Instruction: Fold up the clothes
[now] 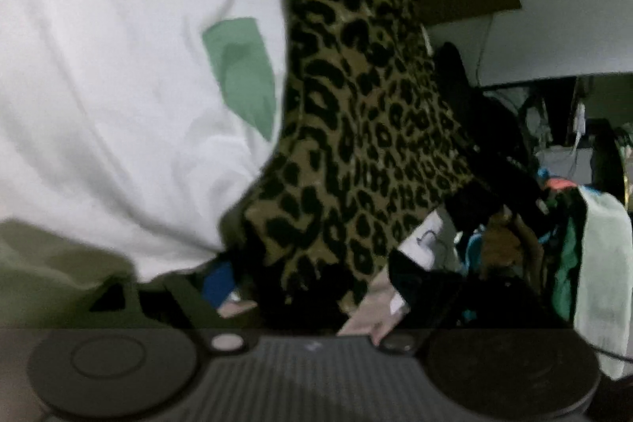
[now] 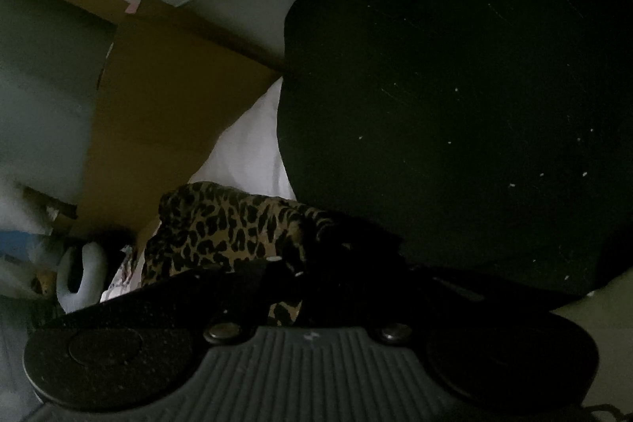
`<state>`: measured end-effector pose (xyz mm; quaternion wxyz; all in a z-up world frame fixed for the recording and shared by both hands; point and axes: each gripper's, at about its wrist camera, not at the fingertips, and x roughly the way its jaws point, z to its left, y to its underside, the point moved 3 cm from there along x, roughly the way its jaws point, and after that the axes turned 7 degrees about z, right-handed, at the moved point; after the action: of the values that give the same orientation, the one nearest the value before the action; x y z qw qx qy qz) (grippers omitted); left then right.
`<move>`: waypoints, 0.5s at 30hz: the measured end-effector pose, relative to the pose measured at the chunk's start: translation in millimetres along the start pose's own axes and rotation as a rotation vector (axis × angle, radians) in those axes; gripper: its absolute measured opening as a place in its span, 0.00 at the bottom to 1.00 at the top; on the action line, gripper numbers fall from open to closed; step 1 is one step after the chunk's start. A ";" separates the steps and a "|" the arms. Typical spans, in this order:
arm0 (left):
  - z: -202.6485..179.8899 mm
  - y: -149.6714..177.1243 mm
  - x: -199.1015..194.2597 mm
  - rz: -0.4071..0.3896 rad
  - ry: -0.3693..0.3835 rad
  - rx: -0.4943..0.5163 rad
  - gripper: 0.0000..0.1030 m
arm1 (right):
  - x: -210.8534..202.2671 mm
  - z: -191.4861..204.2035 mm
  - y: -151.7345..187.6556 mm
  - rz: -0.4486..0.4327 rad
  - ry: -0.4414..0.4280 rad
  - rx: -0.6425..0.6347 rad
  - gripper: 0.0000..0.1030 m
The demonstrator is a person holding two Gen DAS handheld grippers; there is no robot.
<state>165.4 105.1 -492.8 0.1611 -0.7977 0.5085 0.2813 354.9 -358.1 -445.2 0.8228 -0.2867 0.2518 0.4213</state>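
Observation:
A leopard-print garment hangs down the middle of the left wrist view. Its lower end drops between the widely spread fingers of my left gripper, and neither pad presses on it. The left finger and the right finger show only as dark shapes. In the right wrist view the same leopard-print garment is bunched just ahead of my right gripper, whose dark fingers are shut on a fold of it.
White cloth with a green pocket fills the left of the left wrist view. A person's hand shows at the bottom. Piled clothes lie at the right. A large black cloth, cardboard and white fabric stand ahead of the right gripper.

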 end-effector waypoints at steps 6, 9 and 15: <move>8.2 -3.4 -2.6 -0.034 0.038 -0.125 0.70 | 0.5 -0.8 3.2 -0.005 0.000 0.010 0.05; 9.0 -5.4 -2.6 -0.019 0.028 -0.112 0.51 | -0.4 -1.4 4.4 -0.002 -0.001 0.001 0.05; 10.8 -10.6 1.6 -0.014 0.049 -0.131 0.22 | 1.4 -2.4 4.9 -0.003 0.002 0.003 0.05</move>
<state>172.3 114.3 -502.7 0.0979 -0.8168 0.4870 0.2933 351.1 -356.6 -449.1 0.8235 -0.2862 0.2529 0.4195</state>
